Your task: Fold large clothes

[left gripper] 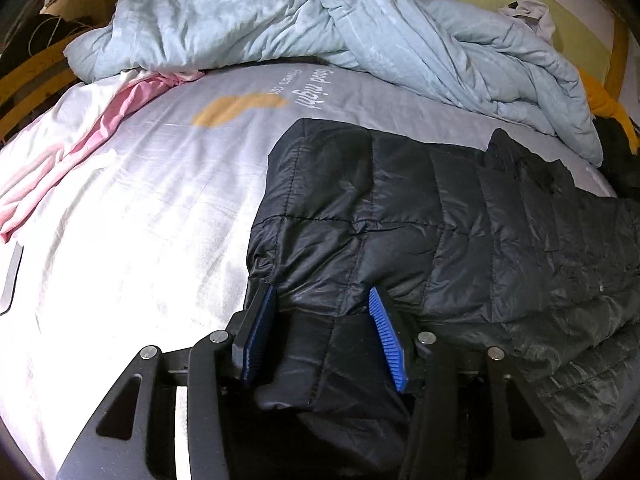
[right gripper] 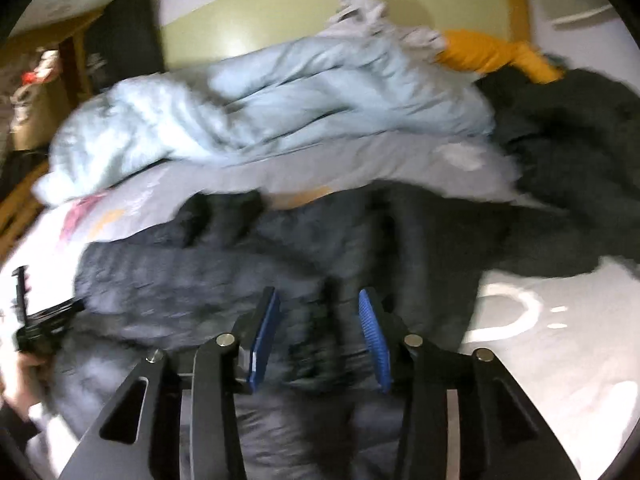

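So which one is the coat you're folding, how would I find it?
Look at the bed with the crumpled pale blue quilt heaped at its far end. In front of the quilt lies the coat: black, shiny and puffy with stitched squares, unlike the thin pink cloth beside it.

Bed sheet [left gripper: 132,208]: bears all items. Jacket [left gripper: 440,220]: flat on sheet, right of centre in left wrist view, near edge between the left gripper [left gripper: 322,300] fingers. Quilt [left gripper: 280,20]: heaped behind jacket, along the far side. Thin cloth [left gripper: 80,152]: on sheet, far left, running under quilt's edge
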